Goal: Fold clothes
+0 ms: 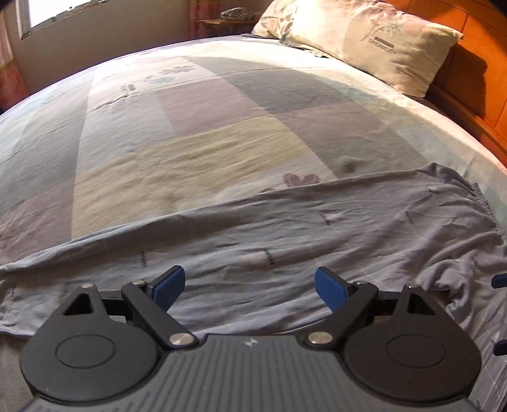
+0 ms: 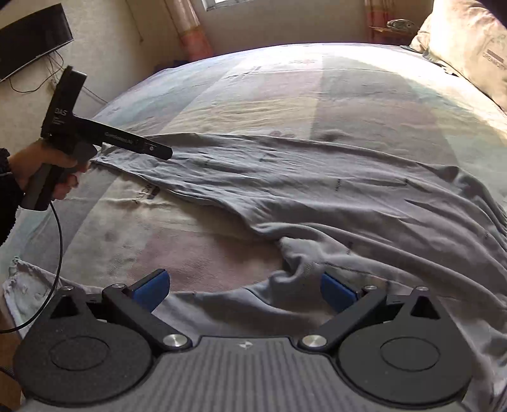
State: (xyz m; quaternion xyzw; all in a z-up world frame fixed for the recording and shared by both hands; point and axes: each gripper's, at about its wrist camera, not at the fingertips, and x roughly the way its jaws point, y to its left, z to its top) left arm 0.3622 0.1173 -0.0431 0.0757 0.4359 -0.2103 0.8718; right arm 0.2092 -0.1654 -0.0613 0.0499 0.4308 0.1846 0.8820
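Note:
Grey trousers [image 1: 317,228] lie spread across the bed, with the gathered waistband [image 1: 481,202] at the right. My left gripper [image 1: 250,286] hovers open over one leg, its blue pads [image 1: 169,286] wide apart with nothing between them. My right gripper [image 2: 244,290] is open too, above the crumpled near leg [image 2: 304,263], where a raised fold sits just beside the right pad [image 2: 337,291]. In the right wrist view a hand [image 2: 47,171] holds the left gripper [image 2: 164,153] over the far leg [image 2: 196,164]. The right gripper's blue fingertips [image 1: 499,280] peek in at the left wrist view's right edge.
The bed has a pastel patchwork sheet [image 1: 190,111]. Two pillows [image 1: 374,41] lean on an orange wooden headboard [image 1: 469,79]. A window [image 1: 57,12], a curtain [image 2: 193,28] and a bedside stand [image 1: 234,19] are beyond the bed. A dark screen [image 2: 31,41] hangs on the left wall.

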